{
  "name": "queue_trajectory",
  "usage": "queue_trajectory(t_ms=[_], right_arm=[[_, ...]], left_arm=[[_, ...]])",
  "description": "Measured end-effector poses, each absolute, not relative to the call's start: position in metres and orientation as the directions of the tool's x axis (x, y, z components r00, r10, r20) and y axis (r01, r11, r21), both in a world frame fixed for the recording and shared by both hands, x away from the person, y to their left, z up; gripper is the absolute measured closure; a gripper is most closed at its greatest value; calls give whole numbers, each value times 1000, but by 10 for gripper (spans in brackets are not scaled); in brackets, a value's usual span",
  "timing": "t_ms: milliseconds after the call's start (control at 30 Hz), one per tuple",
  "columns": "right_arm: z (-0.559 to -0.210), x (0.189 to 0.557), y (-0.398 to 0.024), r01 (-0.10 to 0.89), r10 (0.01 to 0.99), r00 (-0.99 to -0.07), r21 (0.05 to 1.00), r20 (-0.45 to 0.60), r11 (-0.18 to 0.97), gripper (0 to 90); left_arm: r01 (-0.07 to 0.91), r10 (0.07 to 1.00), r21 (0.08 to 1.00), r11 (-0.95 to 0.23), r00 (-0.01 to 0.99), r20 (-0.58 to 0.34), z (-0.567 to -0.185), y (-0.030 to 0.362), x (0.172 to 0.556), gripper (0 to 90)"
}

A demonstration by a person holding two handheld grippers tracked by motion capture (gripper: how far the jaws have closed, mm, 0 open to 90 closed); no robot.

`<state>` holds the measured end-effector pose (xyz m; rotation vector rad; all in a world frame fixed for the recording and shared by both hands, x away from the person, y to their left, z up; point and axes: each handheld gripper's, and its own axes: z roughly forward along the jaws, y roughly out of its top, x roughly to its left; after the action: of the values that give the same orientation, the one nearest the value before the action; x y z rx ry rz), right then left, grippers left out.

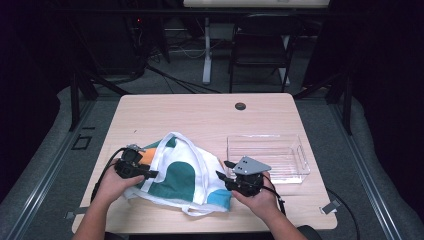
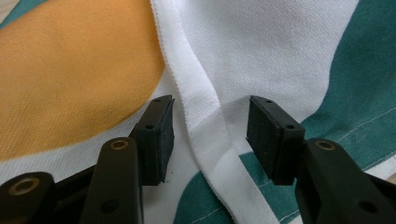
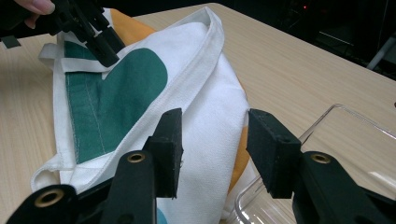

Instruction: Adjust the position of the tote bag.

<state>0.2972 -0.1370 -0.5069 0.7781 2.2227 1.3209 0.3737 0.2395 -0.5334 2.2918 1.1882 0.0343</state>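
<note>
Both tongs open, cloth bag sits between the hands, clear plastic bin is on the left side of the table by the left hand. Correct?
One thing is off: the clear plastic bin sits on the right side of the table, just beyond the right tongs, as the high view shows. The rest holds: left tongs and right tongs stand open, and the cloth bag lies between the hands.

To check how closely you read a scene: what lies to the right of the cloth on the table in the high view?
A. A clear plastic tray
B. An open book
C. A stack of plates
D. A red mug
A: a clear plastic tray stands on the table just right of the white, green and orange cloth, with nothing visible inside it.
</note>
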Motion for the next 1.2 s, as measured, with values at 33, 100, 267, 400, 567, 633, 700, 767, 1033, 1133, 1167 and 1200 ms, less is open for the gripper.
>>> queue_trajectory(t_ms=[33,100,267,400,567,633,700,767,1033,1133,1167,1200], right_arm=[[-507,297,-137,243,661,-746,890,-83,386,557],[-507,296,-138,241,663,-744,892,-84,383,557],[-507,295,-141,240,668,-739,895,-83,377,557],[-507,295,-142,241,671,-737,897,-79,371,557],[-507,294,-142,238,672,-736,897,-83,372,557],[-507,294,-142,237,670,-738,896,-85,375,557],[-507,294,-142,237,669,-738,897,-85,374,557],[-506,294,-142,236,669,-739,897,-84,374,556],[-507,293,-140,240,665,-742,893,-83,380,555],[-507,292,-138,241,660,-746,892,-82,383,555],[-507,292,-138,242,661,-745,891,-82,384,555],[-507,292,-136,243,658,-749,889,-82,387,555]], left_arm=[[748,762,483,-456,608,-223,-533,240,374,523],[740,755,484,-467,619,-217,-531,238,374,556],[724,751,500,-476,630,-198,-525,239,374,693],[713,745,511,-480,639,-191,-522,238,374,752],[703,741,511,-494,648,-175,-518,238,372,841],[700,738,519,-491,651,-179,-516,238,371,857],[691,736,529,-492,655,-172,-512,239,370,861],[680,730,543,-492,663,-168,-506,240,368,869],[652,724,583,-486,674,-150,-490,242,363,878],[646,727,601,-471,670,-151,-486,242,360,879],[642,727,606,-470,671,-146,-483,243,359,879],[634,726,613,-471,673,-138,-481,244,359,879]])
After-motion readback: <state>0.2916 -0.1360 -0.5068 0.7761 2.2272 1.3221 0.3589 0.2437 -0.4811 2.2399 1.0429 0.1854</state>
